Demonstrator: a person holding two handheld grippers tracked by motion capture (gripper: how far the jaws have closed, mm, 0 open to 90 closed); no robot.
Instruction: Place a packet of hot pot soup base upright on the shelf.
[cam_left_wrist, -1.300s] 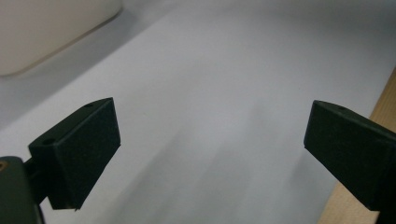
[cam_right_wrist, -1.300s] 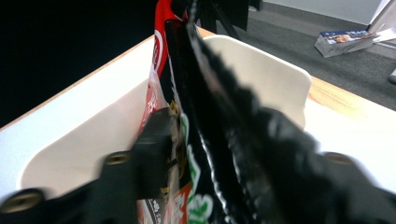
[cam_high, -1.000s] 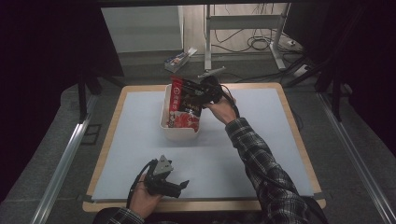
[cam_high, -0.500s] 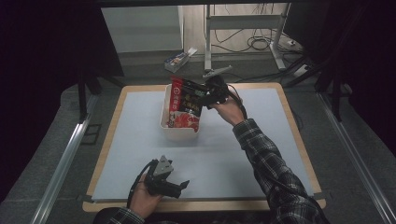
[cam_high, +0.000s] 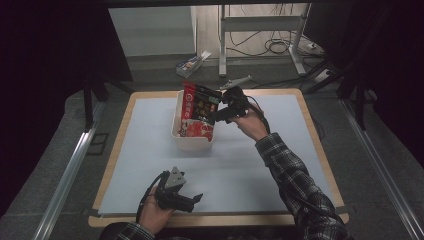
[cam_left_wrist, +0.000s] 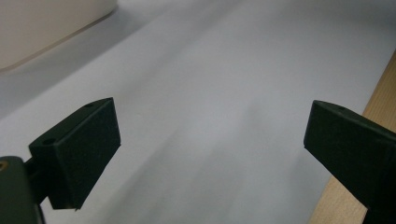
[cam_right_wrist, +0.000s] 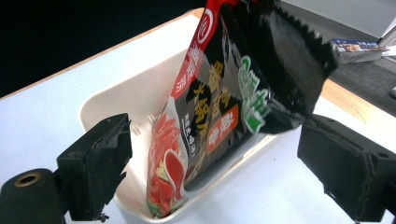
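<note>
1. Wood edge of the table (cam_high: 305, 112) frames a pale blue mat (cam_high: 250, 165), and the floor around it is grey.
2. Nearest, the left gripper (cam_high: 192, 200) rests low on the mat with its jaws wide apart and nothing between them.
3. Farther on, a white tub (cam_high: 192, 141) stands on the mat. A red and black packet (cam_high: 199, 112) leans in it, long axis tilted, lower end inside the tub, top toward the far edge.
4. The right gripper (cam_high: 216, 118) is beside the packet's right side, jaws spread, not clamping it.
5. Beyond the table lie cables (cam_high: 280, 47) and a small box (cam_high: 192, 63).
</note>
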